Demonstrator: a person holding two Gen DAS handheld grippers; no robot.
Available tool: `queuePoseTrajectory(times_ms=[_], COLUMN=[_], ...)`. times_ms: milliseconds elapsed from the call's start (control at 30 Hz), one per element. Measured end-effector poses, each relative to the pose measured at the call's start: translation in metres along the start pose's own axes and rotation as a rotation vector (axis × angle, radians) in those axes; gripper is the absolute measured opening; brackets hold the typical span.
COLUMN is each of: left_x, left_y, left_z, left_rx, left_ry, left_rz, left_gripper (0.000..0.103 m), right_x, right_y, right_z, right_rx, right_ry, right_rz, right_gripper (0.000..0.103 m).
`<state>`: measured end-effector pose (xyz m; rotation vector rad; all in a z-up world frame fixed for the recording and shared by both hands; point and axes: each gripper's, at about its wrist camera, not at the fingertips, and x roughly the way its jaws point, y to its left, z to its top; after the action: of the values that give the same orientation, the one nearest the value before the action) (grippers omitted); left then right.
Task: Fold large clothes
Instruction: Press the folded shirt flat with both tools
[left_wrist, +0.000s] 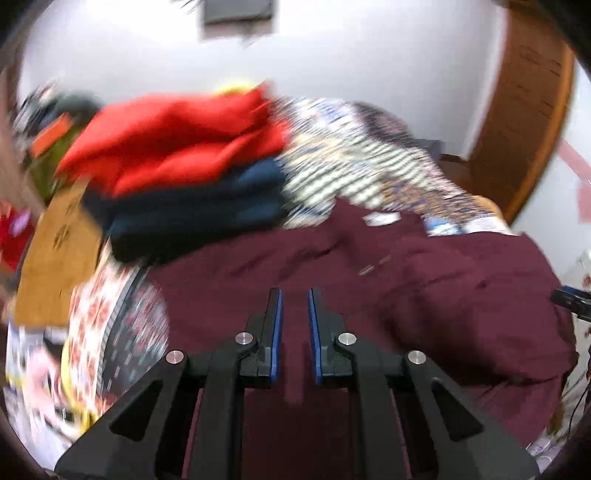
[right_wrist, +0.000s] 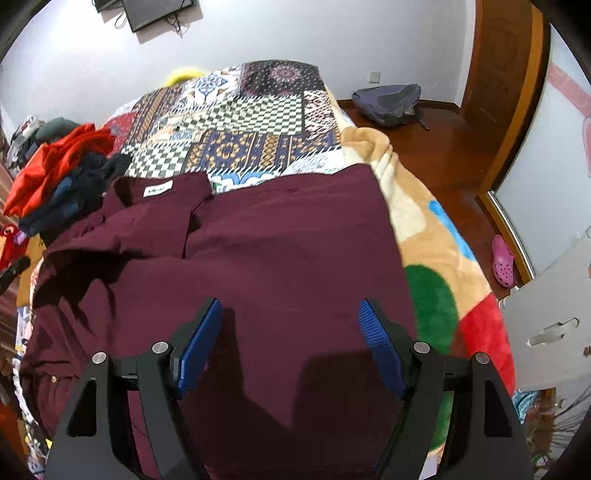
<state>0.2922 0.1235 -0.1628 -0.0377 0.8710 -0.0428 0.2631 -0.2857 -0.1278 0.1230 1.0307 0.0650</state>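
Observation:
A large maroon shirt (right_wrist: 288, 251) lies spread on the bed, its collar and white label (right_wrist: 158, 189) at the far left. It also fills the lower part of the blurred left wrist view (left_wrist: 369, 288). My right gripper (right_wrist: 290, 314) is wide open and empty, just above the shirt's near part. My left gripper (left_wrist: 294, 295) hovers over the shirt with its blue pads a narrow gap apart and nothing between them. The right gripper's tip (left_wrist: 570, 299) shows at the right edge of the left wrist view.
A pile of red and dark blue clothes (right_wrist: 62, 173) sits at the bed's left, also in the left wrist view (left_wrist: 177, 166). A patterned quilt (right_wrist: 240, 122) and plush blanket (right_wrist: 424, 243) cover the bed. A backpack (right_wrist: 388, 101) and pink shoe (right_wrist: 502, 260) lie on the floor.

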Motion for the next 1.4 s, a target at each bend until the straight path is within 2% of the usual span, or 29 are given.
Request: queuePoseTrajectory(times_ms=[100,200,267,300,333,400,500,567,633,700,767,933,967,1000,1033,1067,1100,1133,1200,1267,1400], left_x=[0.009,0.012,0.012,0.01,0.006,-0.006,-0.015,-0.016,-0.011,0.0,0.02,0.065,0.069,0.073,0.074,0.078,0.08,0.083,0.083,0.075,0.042], left_y=[0.026,0.022,0.009,0.002,-0.004,-0.023,-0.059,-0.081,-0.111,-0.133,-0.156,-0.191,-0.195,-0.199,-0.203,-0.208,-0.211,-0.214,-0.215,-0.211,-0.172], left_z=[-0.023,-0.034,-0.031,-0.027,-0.023,-0.011,0.009,0.02,0.027,0.028,0.024,0.021,0.021,0.022,0.023,0.023,0.023,0.024,0.026,0.033,0.054], left_rx=[-0.055,0.001,0.067,0.087,0.104,0.142,0.208,0.256,0.348,0.454,0.567,0.733,0.747,0.756,0.765,0.777,0.789,0.798,0.767,0.705,0.48], left_ry=[0.078,0.121,0.136,0.128,0.114,0.056,0.012,-0.006,-0.014,-0.004,0.022,0.092,0.093,0.095,0.1,0.111,0.127,0.144,0.152,0.125,0.065], left_rz=[0.036,0.072,0.079,0.071,0.059,0.032,-0.019,-0.055,-0.062,-0.038,0.024,0.091,0.095,0.094,0.092,0.087,0.076,0.058,0.035,0.002,-0.075], left_gripper=[0.013,0.013,0.022,0.037,0.056,0.065,0.071,0.083,0.1,0.102,0.102,0.101,0.101,0.096,0.083,0.075,0.057,0.032,0.011,0.007,0.004], right_x=[0.001,0.0,-0.001,-0.002,-0.003,-0.006,-0.012,-0.016,-0.022,-0.025,-0.028,-0.025,-0.024,-0.023,-0.022,-0.021,-0.021,-0.021,-0.022,-0.024,-0.029], right_y=[0.011,0.015,0.016,0.016,0.016,0.015,0.015,0.013,0.009,0.005,-0.001,-0.016,-0.018,-0.021,-0.024,-0.026,-0.028,-0.029,-0.031,-0.031,-0.026], right_z=[-0.003,-0.004,-0.003,-0.002,-0.002,0.0,0.0,0.001,0.001,0.001,-0.002,-0.007,-0.007,-0.008,-0.008,-0.008,-0.009,-0.008,-0.008,-0.007,-0.002], right_rx=[-0.05,-0.081,-0.084,-0.083,-0.082,-0.081,-0.091,-0.102,-0.11,-0.11,-0.108,-0.094,-0.088,-0.082,-0.074,-0.067,-0.06,-0.052,-0.043,-0.043,-0.063], right_ry=[-0.01,-0.013,-0.012,-0.012,-0.013,-0.022,-0.046,-0.065,-0.086,-0.1,-0.109,-0.089,-0.085,-0.081,-0.076,-0.072,-0.07,-0.069,-0.072,-0.083,-0.106], right_rz=[-0.054,-0.066,-0.067,-0.063,-0.057,-0.052,-0.073,-0.093,-0.116,-0.137,-0.148,-0.159,-0.162,-0.163,-0.162,-0.159,-0.155,-0.149,-0.141,-0.136,-0.14], right_gripper=[0.073,0.073,0.073,0.073,0.073,0.073,0.073,0.073,0.073,0.073,0.073,0.073,0.073,0.073,0.073,0.073,0.073,0.073,0.073,0.073,0.073])
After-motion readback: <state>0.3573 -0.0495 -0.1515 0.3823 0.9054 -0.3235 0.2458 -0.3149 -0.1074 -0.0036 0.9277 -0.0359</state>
